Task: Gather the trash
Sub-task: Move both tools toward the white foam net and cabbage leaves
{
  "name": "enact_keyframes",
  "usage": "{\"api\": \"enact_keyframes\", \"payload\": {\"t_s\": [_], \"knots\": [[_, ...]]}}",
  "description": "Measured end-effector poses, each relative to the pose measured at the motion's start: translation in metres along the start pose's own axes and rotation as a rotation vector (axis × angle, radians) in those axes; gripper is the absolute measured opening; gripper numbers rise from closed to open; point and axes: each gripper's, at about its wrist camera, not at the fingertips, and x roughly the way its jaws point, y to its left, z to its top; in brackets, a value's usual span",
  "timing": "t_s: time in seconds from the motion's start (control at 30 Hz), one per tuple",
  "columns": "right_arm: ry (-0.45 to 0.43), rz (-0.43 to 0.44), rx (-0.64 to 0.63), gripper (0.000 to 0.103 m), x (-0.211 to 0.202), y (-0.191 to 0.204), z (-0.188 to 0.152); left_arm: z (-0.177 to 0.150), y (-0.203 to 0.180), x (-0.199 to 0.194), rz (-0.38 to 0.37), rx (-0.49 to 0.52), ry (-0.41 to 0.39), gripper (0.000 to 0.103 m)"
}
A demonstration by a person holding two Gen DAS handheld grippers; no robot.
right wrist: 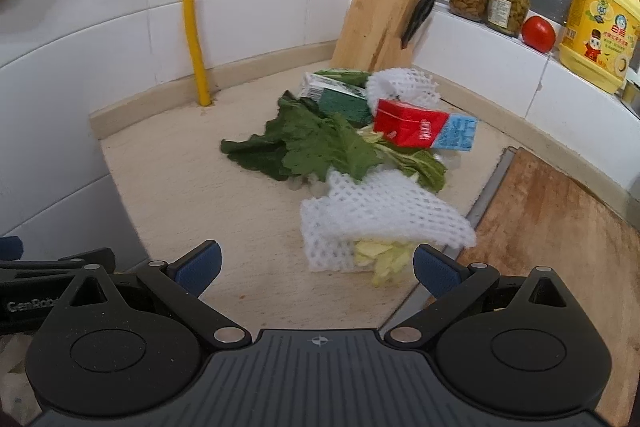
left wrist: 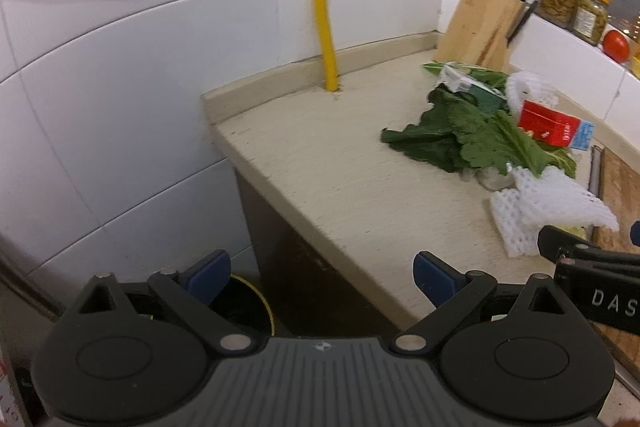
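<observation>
On the counter [right wrist: 168, 187]: net sleeve [right wrist: 376, 215] nearest, leaves [right wrist: 320, 147] just behind, carton [right wrist: 412, 127] on top of them. Knife block [right wrist: 376, 23] at the back corner — jars [right wrist: 492, 1] right of it, cutting board [right wrist: 560, 227] far right.

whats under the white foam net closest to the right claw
Pale yellow-green leaf scraps stick out from under the white foam net at its near edge. The net covers whatever else lies beneath it, so the rest cannot be seen.
</observation>
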Motion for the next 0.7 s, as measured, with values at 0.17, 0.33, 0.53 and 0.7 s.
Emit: {"api": "enact_keyframes", "payload": {"t_s": [0.17, 0.33, 0.53, 0.7], "knots": [[-0.013, -0.030, 0.013, 0.103, 0.004, -0.017, 0.005, 0.007, -0.010, 0.005, -0.025, 0.015, -0.006, 0.093], [-0.020, -0.052, 0.030, 0.103, 0.010, -0.033, 0.008, 0.014, -0.022, 0.010, -0.044, 0.036, -0.013, 0.093], [-0.021, -0.052, 0.049, 0.103, 0.018, -0.046, 0.010, 0.022, -0.038, 0.020, -0.063, 0.071, -0.013, 0.093], [-0.012, -0.057, 0.050, 0.103, 0.026, -0.052, 0.013, 0.027, -0.048, 0.027, -0.078, 0.090, -0.010, 0.093]]}}
